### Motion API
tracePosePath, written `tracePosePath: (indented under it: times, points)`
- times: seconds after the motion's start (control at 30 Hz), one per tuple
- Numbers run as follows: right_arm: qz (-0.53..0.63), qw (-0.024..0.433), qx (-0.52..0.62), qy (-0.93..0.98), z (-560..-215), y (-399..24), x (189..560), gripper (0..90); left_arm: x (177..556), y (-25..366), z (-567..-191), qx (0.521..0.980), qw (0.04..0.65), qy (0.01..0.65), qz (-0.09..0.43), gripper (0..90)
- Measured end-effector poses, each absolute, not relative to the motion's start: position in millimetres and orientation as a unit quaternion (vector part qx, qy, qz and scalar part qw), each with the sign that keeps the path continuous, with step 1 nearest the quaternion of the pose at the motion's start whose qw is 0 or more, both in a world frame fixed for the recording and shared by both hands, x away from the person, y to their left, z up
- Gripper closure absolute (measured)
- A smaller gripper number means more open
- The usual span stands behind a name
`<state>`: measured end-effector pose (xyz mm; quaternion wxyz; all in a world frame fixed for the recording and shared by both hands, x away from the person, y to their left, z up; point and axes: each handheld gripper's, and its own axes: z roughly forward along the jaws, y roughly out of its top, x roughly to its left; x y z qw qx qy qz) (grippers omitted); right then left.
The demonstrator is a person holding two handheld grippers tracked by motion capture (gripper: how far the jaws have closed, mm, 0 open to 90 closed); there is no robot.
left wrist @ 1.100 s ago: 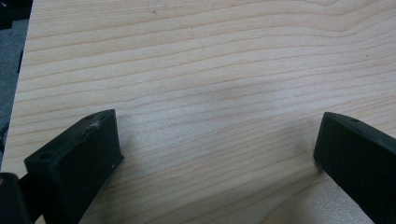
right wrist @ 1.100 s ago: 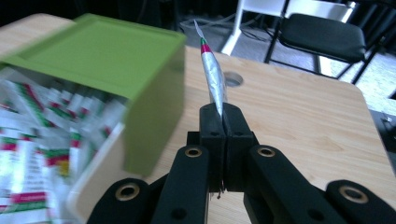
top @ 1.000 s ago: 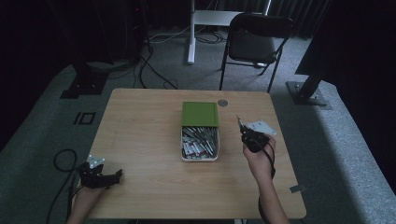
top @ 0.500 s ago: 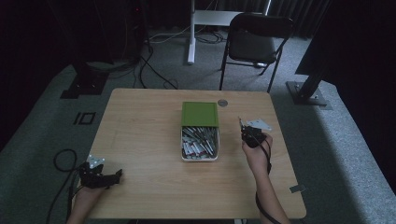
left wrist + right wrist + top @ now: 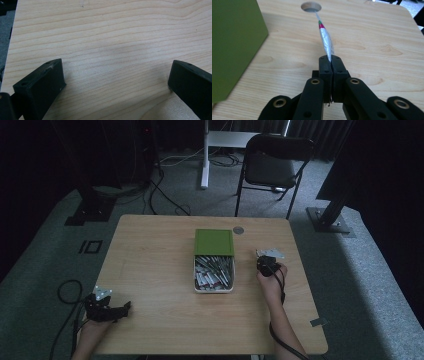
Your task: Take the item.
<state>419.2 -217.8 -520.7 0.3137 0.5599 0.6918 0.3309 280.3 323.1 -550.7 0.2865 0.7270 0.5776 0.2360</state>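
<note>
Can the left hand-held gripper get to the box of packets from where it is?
Probably yes. The left hand-held gripper is open, holding nothing, at the table's near left corner. Only bare wood lies between it and the white box, though the arm must stretch across.

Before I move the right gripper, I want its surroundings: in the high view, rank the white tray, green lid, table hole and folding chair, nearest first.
From the right gripper:
1. White tray, to its left.
2. Green lid, left and farther back.
3. Table hole, near the far edge.
4. Folding chair, beyond the table.

A dim recording studio: black curtains (image 5: 390, 195), floor cables (image 5: 165, 195), metal stands (image 5: 330, 217), folding chair (image 5: 270, 167), carpet (image 5: 360, 270).
</note>
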Motion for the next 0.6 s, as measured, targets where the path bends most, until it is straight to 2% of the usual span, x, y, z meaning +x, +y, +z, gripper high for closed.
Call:
tracePosePath:
  times: [0.2,0.37,0.6]
  points:
    - [0.328,0.307,0.563,0.694,-523,-214,422,88.8,280,323,-551,0.727,0.287,0.578,0.236,1.4]
    - [0.334,0.284,0.564,0.700,-527,-211,422,86.9,280,323,-551,0.727,0.286,0.578,0.236,1.4]
    - [0.350,0.244,0.562,0.709,-535,-206,420,77.7,280,323,-551,0.727,0.286,0.578,0.236,1.4]
